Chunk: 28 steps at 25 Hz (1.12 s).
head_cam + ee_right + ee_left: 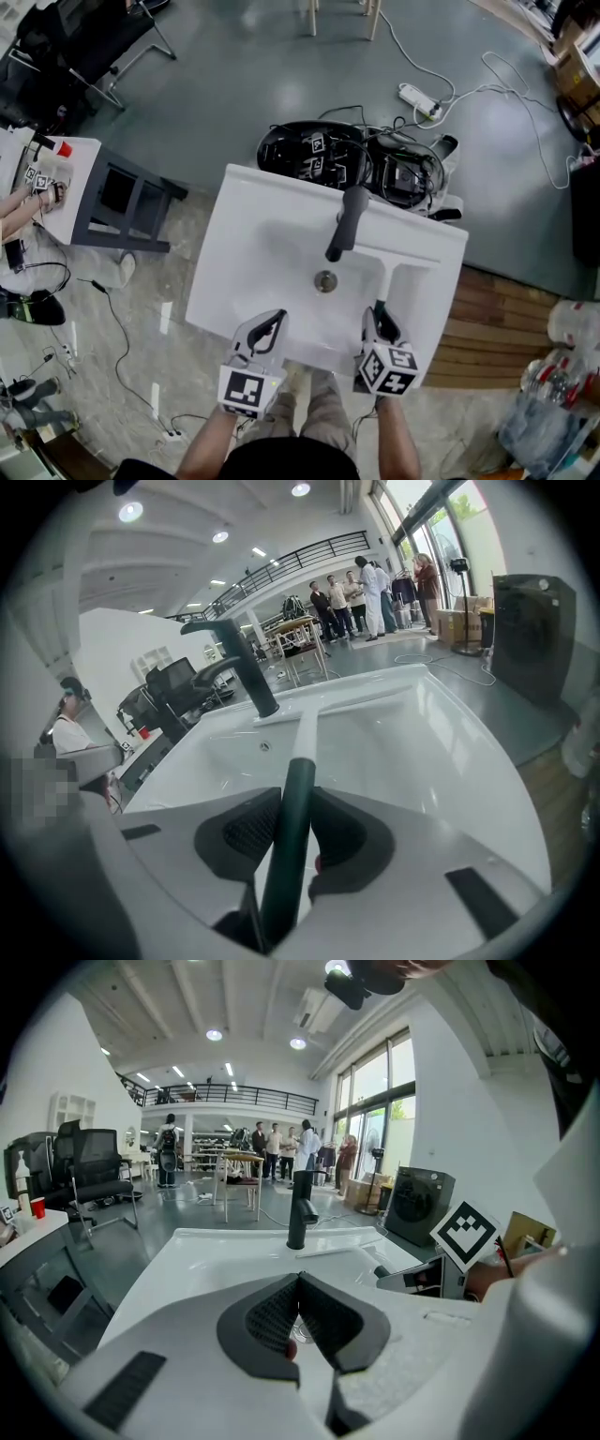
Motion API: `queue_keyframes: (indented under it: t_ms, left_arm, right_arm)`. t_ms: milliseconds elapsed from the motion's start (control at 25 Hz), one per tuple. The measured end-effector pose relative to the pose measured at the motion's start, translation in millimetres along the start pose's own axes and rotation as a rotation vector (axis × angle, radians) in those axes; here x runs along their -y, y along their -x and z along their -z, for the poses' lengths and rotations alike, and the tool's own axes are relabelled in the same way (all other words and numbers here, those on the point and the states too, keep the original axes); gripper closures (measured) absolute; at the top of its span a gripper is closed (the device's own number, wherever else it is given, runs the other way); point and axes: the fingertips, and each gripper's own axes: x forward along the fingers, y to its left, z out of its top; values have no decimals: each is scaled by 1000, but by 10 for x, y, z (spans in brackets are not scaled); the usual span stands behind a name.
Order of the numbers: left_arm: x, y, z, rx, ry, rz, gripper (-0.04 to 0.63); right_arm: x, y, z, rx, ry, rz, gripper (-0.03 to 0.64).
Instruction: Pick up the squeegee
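The squeegee lies in the right part of the white sink [234,253], its white blade [409,262] toward the faucet side and its white shaft [385,281] running back to a dark green handle [289,836]. My right gripper [379,319] is shut on that handle, which sits gripped between both pads [246,829]. The shaft [304,735] points at the black faucet [236,663]. My left gripper [270,330] hovers over the sink's near edge, left of the drain [325,280], with its jaws shut on nothing [298,1283].
The black faucet [345,223] stands at the sink's back rim. Behind the sink is a black machine with cables [352,159] and a power strip [419,98]. A grey side table [131,202] is at the left, wooden flooring [497,319] at the right.
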Motion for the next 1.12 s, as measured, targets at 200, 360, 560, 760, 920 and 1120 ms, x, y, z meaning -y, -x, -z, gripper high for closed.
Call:
queue_keyframes:
  t_ms: [200,360,560,760,920,1120]
  left_arm:
    - [34,100,-68,28,-11,3,594]
    - [92,208,-152,57,-25,0,594]
    - [121,360,-217,81,-38,-8,594]
    - [134,508,-359,119,-60,-6,594]
    - [188,667,-469,159,-72,2,594]
    - [315,892,-613,203,-96,20,594]
  right_arm:
    - [36,53,-48,12,3,28,526]
    - [42,110,-98,17,3,38,528]
    - [71,238,-148,28,17,60,528]
    - [38,416,-275,72,22,63,528]
    - [-18,616,-381,117,32,66,528]
    - [-76,960,-524,179,48,84,528]
